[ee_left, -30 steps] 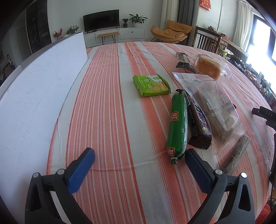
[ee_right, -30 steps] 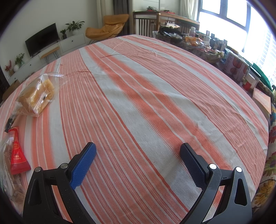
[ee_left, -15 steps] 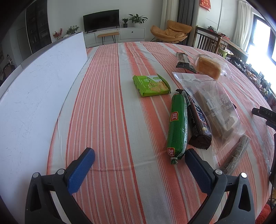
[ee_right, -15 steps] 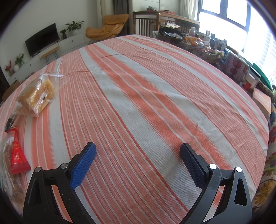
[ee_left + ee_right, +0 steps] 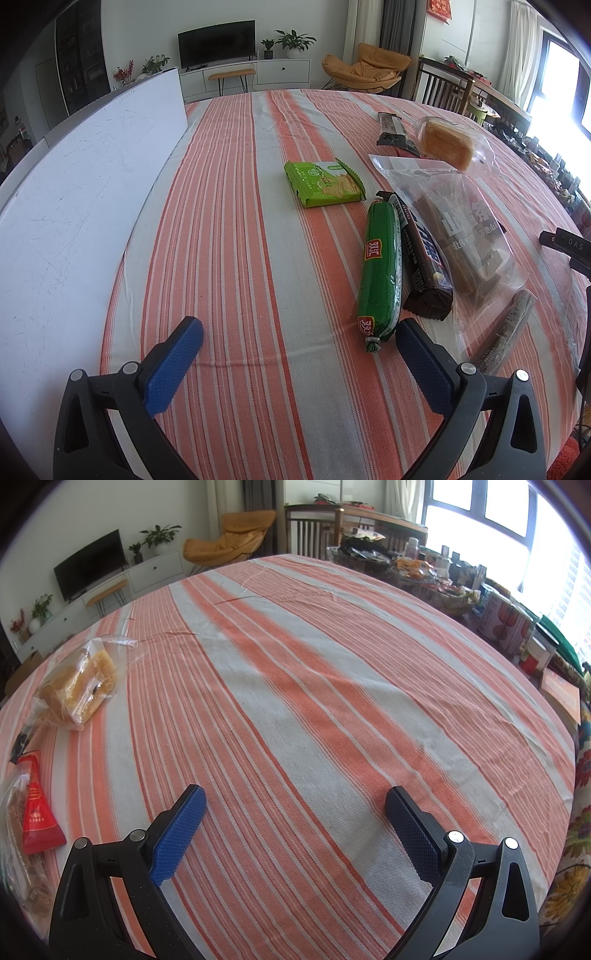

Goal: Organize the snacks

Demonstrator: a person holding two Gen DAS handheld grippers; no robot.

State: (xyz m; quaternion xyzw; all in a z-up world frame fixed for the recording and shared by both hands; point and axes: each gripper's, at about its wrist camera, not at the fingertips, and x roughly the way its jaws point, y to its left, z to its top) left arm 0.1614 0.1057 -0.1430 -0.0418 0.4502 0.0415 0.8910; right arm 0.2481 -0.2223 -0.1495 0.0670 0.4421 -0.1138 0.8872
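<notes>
Both grippers spread wide, holding nothing: left gripper point(image 5: 299, 345) sits beside the green sausage point(image 5: 380, 273), probably first pick; right gripper point(image 5: 295, 814) over bare tablecloth point(image 5: 332, 701).

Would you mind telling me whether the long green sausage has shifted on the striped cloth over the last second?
No. The long green sausage lies in the same spot beside the dark chocolate bar, unchanged against the white board.
</notes>
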